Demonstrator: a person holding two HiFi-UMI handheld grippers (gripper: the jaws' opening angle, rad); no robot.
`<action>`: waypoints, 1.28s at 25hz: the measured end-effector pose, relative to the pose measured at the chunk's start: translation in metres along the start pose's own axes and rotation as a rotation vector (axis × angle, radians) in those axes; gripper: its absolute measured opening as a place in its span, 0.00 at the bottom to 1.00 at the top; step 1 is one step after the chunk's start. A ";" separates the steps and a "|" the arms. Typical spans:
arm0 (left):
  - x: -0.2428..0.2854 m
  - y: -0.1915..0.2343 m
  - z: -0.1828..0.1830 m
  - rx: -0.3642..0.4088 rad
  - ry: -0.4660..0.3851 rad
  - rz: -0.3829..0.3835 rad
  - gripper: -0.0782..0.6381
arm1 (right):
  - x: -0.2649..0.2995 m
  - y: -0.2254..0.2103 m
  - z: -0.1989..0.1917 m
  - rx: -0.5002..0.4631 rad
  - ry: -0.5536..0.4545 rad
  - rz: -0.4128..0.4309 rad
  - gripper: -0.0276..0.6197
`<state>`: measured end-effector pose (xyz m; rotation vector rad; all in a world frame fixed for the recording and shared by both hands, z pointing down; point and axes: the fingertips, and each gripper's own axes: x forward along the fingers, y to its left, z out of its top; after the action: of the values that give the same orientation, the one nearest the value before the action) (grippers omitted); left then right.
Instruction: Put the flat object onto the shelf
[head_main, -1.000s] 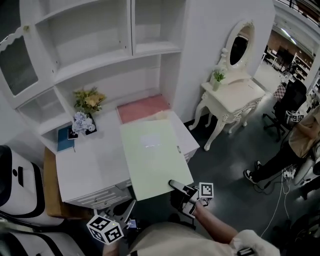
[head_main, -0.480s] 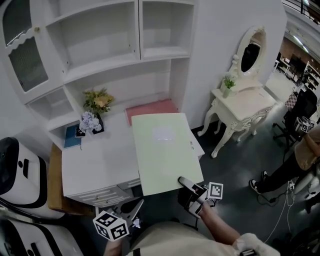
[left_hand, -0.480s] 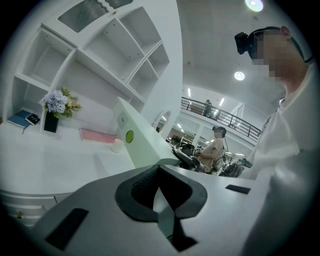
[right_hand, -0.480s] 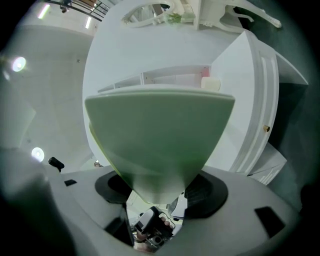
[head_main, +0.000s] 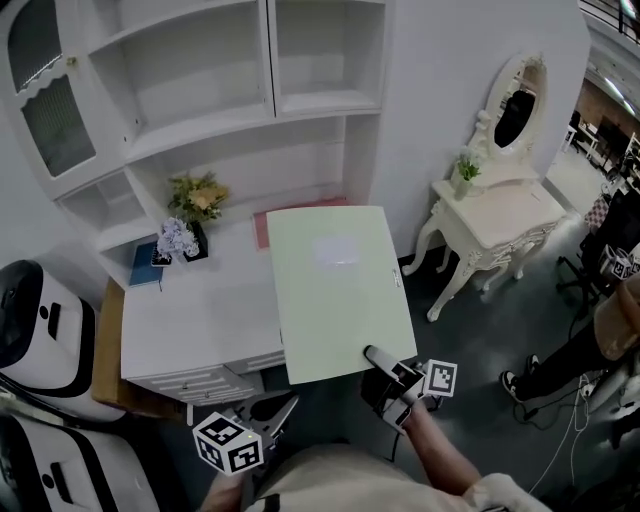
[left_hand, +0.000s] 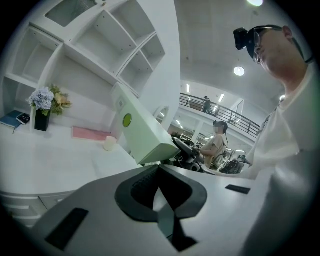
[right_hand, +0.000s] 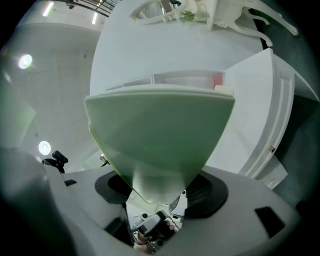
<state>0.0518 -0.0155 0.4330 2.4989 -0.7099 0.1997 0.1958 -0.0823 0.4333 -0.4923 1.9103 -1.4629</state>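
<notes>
**Operator:** Fingers (right_hand: 214, 193) of the right gripper (head_main: 378, 362): what state?

**Technician:** Clamped, spread wide, on the near edge of the pale green flat rectangular box (head_main: 340, 290). The box projects straight ahead of them, held clear of the white desk top (head_main: 190, 310).

**Operator:** And the left gripper (left_hand: 159, 185)?

**Technician:** Its jaws are together with nothing between them. It hangs low, to the left of and behind the gripping fingers, and carries no load.

**Operator:** What has changed in the last second?

**Technician:** The box has travelled forward and slightly upward. Before, most of the pink rectangular mat (head_main: 261, 226) lay exposed beyond its far edge. Now only a strip of the mat shows beside the left edge of the box. The far edge sits close under the white wooden shelf unit (head_main: 300, 105).

**Operator:** Consequence for the task?

**Technician:** Transport is under way; placement is not yet done. The fingers probably need to rise further before the far edge can enter a shelf opening. The single-edge grip leaves a long overhang, so sag or twist is the likely risk.
</notes>
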 end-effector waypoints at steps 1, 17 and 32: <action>0.004 -0.004 0.000 0.002 0.003 0.001 0.13 | -0.002 0.002 0.004 -0.007 0.005 0.002 0.50; 0.034 -0.030 -0.003 -0.005 0.034 0.074 0.13 | 0.005 0.031 0.083 -0.048 0.011 0.081 0.50; 0.048 0.020 0.029 -0.028 -0.032 0.002 0.13 | 0.039 0.040 0.120 -0.128 -0.029 0.058 0.50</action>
<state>0.0817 -0.0672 0.4305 2.4802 -0.7238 0.1499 0.2570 -0.1788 0.3670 -0.5091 1.9868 -1.2953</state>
